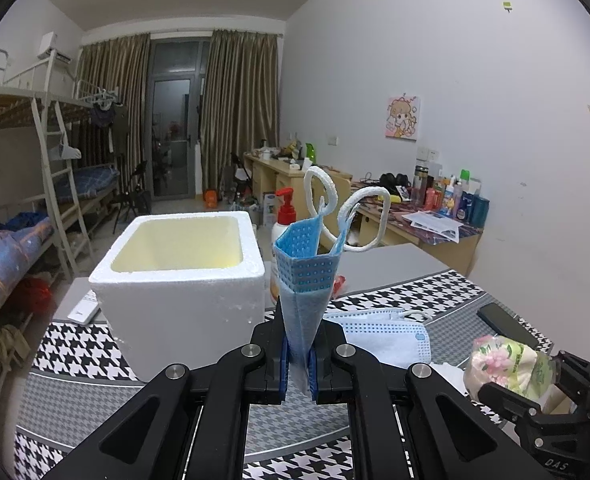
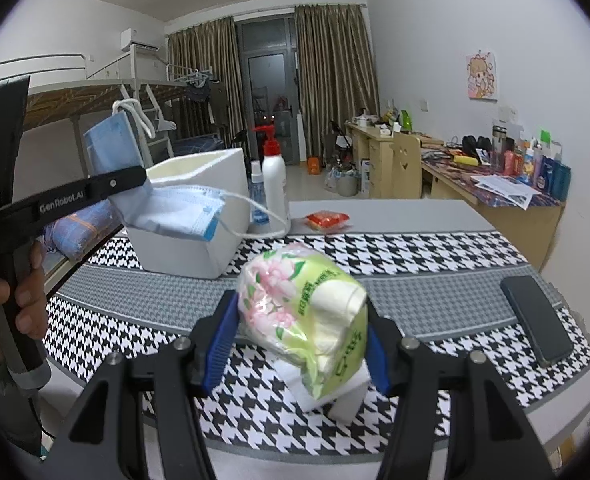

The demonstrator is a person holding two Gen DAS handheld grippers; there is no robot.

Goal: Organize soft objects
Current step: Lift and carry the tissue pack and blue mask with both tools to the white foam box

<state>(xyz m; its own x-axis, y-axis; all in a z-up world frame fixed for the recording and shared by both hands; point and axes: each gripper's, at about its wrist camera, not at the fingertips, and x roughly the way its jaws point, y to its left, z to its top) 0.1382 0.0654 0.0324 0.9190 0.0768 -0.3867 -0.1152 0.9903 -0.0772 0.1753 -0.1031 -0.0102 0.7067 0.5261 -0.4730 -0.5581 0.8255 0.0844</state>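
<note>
My left gripper is shut on a folded blue face mask and holds it upright in the air, right of the white foam box. From the right wrist view the same mask hangs beside the foam box, its lower half drooping. Another mask lies on the houndstooth cloth. My right gripper is shut on a green floral tissue pack; the pack also shows in the left wrist view. White tissue lies under it.
A white pump bottle and a small spray bottle stand behind the box. A red packet lies on the grey tabletop. A black phone lies at the right on the cloth. Desks and bunk beds stand beyond.
</note>
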